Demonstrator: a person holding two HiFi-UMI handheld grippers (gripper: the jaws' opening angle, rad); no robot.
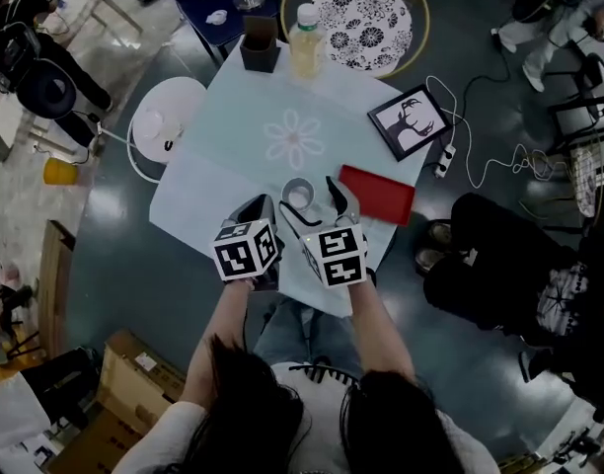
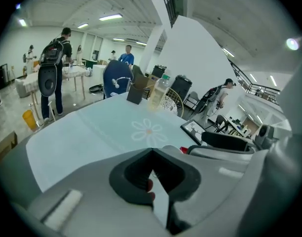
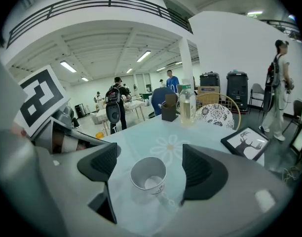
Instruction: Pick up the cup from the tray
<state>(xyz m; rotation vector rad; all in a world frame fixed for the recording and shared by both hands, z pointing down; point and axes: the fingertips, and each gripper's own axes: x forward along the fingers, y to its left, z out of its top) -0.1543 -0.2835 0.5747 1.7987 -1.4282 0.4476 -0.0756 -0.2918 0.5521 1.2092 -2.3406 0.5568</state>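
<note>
Pale surface (image 3: pixel 131 137) bears the cup (image 3: pixel 148 176), untouched between the right gripper's (image 3: pixel 149 167) spread fingers (left gripper's (image 2: pixel 152 174) clenched, empty); closing likely follows.

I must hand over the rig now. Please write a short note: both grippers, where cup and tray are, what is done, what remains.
Left gripper: fingers together, nothing held.
Right gripper: fingers wide apart on either side of the cup, not touching it.
Cup: upright on the table cloth, beside the red tray, not on it.
Done: cup is off the tray.
Left: probably nothing.
</note>
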